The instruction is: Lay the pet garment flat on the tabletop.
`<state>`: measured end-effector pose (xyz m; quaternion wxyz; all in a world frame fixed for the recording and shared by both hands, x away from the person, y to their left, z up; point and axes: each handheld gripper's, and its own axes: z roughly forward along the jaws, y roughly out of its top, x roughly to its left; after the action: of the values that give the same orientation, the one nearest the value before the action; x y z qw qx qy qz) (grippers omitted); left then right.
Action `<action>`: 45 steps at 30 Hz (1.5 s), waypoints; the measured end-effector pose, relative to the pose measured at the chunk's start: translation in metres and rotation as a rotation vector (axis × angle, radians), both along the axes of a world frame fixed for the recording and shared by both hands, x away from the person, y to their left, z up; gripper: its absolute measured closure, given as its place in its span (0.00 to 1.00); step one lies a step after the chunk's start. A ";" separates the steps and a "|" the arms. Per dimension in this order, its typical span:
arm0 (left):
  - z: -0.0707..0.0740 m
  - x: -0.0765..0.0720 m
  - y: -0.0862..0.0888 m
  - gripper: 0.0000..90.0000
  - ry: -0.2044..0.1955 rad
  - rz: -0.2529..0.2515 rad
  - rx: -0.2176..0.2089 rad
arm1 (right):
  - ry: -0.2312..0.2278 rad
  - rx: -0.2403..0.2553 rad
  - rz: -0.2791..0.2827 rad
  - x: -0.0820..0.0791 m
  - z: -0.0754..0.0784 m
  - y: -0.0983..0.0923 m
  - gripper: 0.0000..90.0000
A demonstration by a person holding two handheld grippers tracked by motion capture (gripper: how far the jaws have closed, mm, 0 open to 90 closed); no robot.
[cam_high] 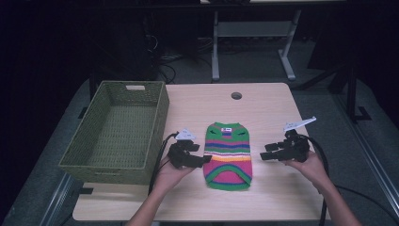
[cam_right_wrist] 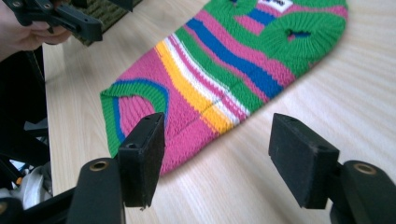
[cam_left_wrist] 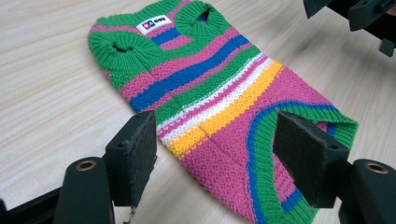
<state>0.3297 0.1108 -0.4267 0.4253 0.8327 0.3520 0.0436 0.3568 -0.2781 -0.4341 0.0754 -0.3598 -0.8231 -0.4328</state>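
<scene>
In the high view a small striped knitted sweater (cam_high: 228,156) lay flat on the wooden table (cam_high: 263,108), just below the middle of the frame, its neck end with a white label toward the top and its green-edged hem toward the bottom. To its left in the picture, the left gripper (cam_high: 205,159) was held in a hand (cam_high: 170,172) close beside the sweater's edge, its jaws apart and nothing between them. To the sweater's right, the right gripper (cam_high: 266,151) sat a little farther off, held by the other hand (cam_high: 311,165), its jaws also spread with nothing gripped.

In the left gripper view the sweater (cam_left_wrist: 219,102) ran from upper left to lower right, with pink, blue, green, white and yellow stripes, and the two black pads stood wide at the bottom of the frame, above the cloth and not pressing on it. In the right gripper view the sweater (cam_right_wrist: 233,70) filled the upper middle, the pads again wide apart.

A green woven basket (cam_high: 84,155) stood at the left of the high view, on the table's left edge, well apart from the sweater.
</scene>
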 end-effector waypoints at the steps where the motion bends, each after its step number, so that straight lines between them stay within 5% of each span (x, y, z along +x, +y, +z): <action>1: 0.000 -0.001 0.000 0.32 -0.001 0.000 0.005 | -0.001 -0.007 -0.001 -0.001 0.000 -0.002 0.39; 16: 0.000 -0.018 0.010 0.29 -0.013 0.002 -0.013 | -0.020 -0.016 -0.032 -0.020 -0.002 -0.023 0.37; 45: 0.000 -0.049 0.028 0.28 -0.066 0.006 0.013 | -0.047 -0.021 -0.066 -0.063 -0.013 -0.047 0.35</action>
<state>0.2808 0.1385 -0.4271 0.4309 0.8325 0.3402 0.0747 0.2941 -0.3247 -0.4471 0.0378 -0.3771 -0.8169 -0.4348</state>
